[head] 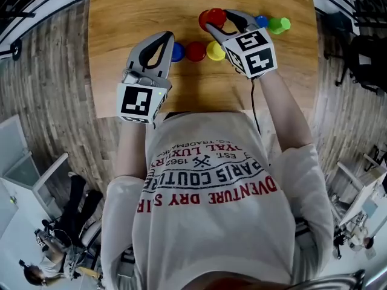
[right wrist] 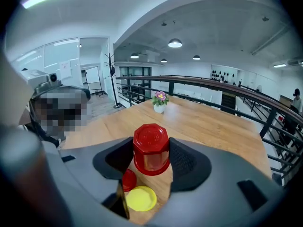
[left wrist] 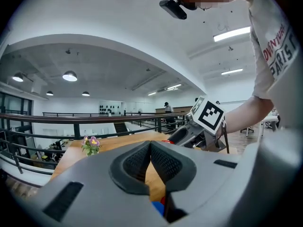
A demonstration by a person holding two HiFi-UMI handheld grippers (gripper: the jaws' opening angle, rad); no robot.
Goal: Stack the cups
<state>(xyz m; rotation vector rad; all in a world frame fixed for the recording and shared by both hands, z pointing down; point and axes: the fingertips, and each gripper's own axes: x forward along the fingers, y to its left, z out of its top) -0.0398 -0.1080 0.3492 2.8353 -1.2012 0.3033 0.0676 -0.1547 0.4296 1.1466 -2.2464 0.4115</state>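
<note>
- Cups stand in a row of 3 on the table [head: 133, 11]: blue cup [head: 177, 52], red cup [head: 195, 51], yellow cup [head: 215, 51], each just beside the next.
- My right gripper [head: 219, 20] has its fingers clamped on the sides of a second red cup [right wrist: 151, 148], which is upside down and held clear above the row.
- My left gripper [head: 161, 40] is empty, with its fingertips pressed together, beside the blue cup.
- 2 more sit touching at the far right: another blue cup [head: 261, 21] and a green cup [head: 278, 25].
</note>
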